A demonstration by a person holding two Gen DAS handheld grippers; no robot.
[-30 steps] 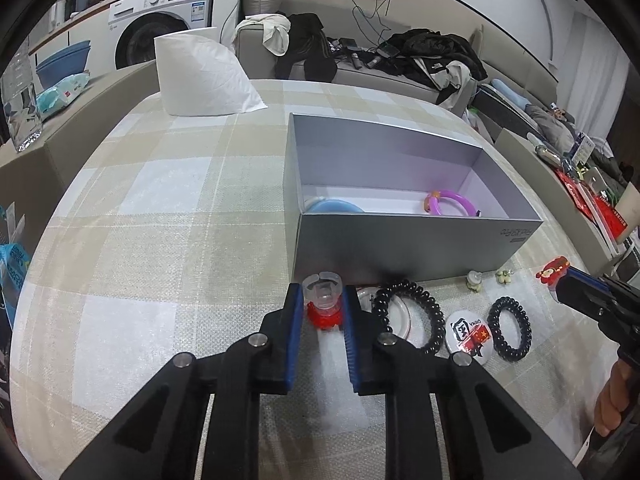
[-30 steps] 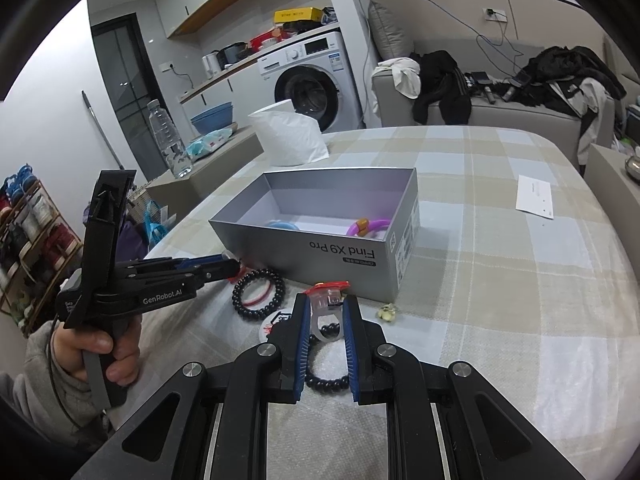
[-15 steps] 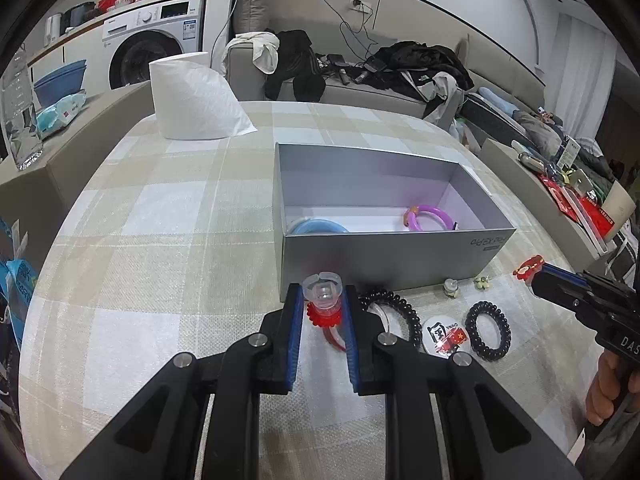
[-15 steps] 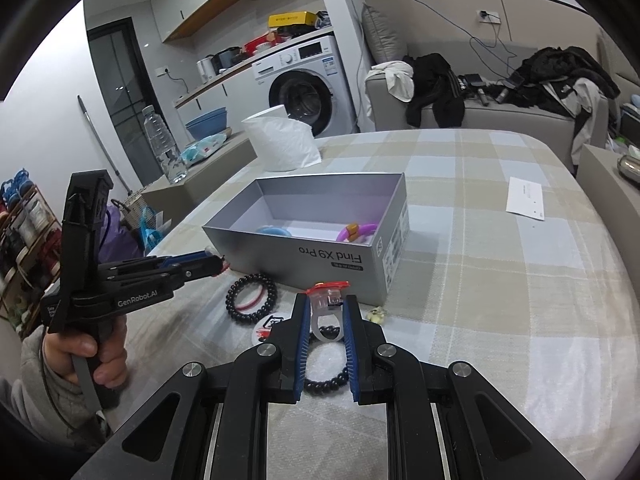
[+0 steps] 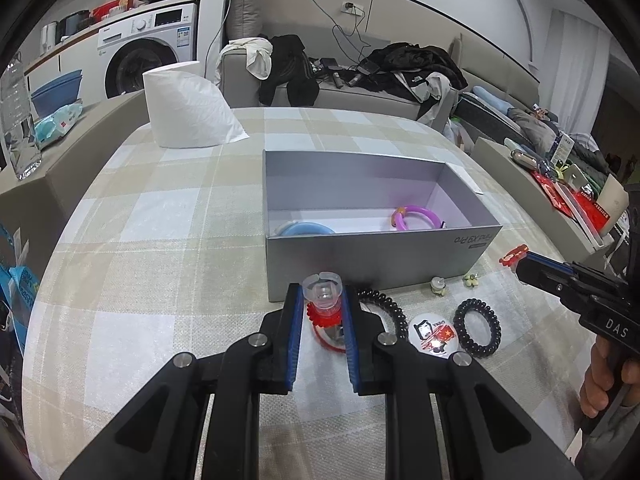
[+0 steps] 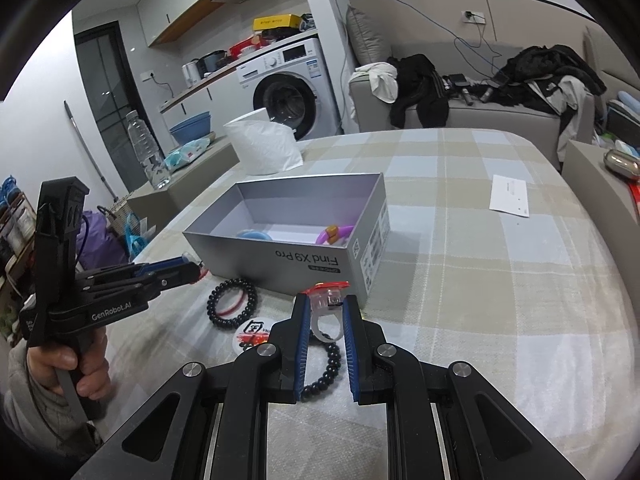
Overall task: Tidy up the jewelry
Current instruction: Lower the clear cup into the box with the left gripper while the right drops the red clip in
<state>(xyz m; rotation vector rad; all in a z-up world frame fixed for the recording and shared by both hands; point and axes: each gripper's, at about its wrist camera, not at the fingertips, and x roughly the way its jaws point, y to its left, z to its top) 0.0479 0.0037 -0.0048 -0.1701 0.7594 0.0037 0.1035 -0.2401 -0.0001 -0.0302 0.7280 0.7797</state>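
A grey open box (image 5: 376,258) (image 6: 280,256) stands on the checked table and holds a purple bracelet (image 5: 418,216) (image 6: 334,234) and a blue ring-shaped piece (image 5: 306,229). My left gripper (image 5: 322,300) is shut on a clear toy ring with a red flower (image 5: 323,296), held above the table in front of the box. My right gripper (image 6: 326,308) is shut on a clear toy ring with a red top (image 6: 328,300), held in front of the box's right corner. It also shows in the left wrist view (image 5: 516,258).
On the table before the box lie a black bead bracelet (image 6: 232,302), a black coil hair tie (image 5: 478,328), a round badge (image 5: 432,330), a red ring under my left gripper, and two small pale charms (image 5: 438,286). A white paper bag (image 5: 188,114) stands at the back.
Both grippers have risen a little with their rings and drawn back slightly from the box. Their grip is unchanged.
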